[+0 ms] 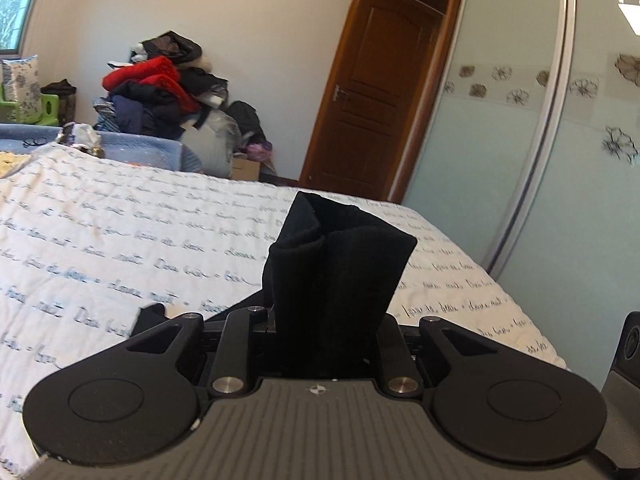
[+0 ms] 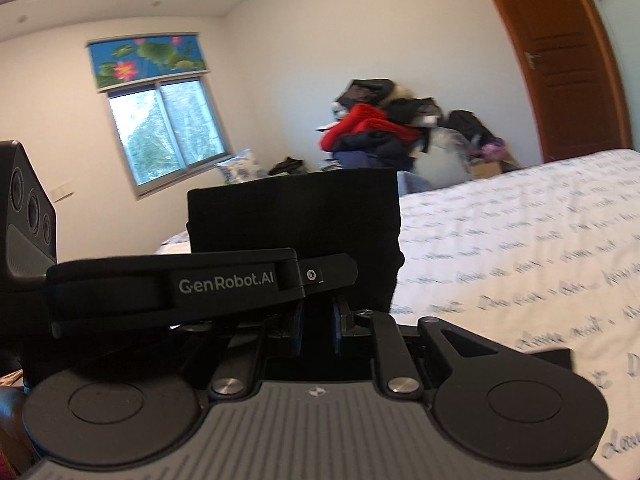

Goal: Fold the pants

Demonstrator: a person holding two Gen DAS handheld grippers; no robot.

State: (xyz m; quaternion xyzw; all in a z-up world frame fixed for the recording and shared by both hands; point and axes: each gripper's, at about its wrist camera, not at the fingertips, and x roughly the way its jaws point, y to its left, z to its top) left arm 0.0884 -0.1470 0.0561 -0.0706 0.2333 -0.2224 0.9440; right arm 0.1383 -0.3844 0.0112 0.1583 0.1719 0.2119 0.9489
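The pants are black. In the left wrist view a bunched end of the pants (image 1: 336, 264) stands up between my left gripper's jaws (image 1: 326, 320), which are shut on it and held above the white quilt (image 1: 120, 232). In the right wrist view a flat black panel of the pants (image 2: 296, 216) rises in front of my right gripper (image 2: 318, 328), whose blue pads (image 2: 335, 330) sit close together on the cloth. The left gripper's body (image 2: 180, 284), marked GenRobot.AI, crosses just in front of the right one. The fingertips are hidden by cloth.
The bed's white quilt with blue script fills the lower views (image 2: 520, 248). A heap of clothes (image 1: 160, 88) with a red garment lies beyond the bed. A brown door (image 1: 372, 96), a glass wardrobe (image 1: 540, 140) and a window (image 2: 172, 136) surround it.
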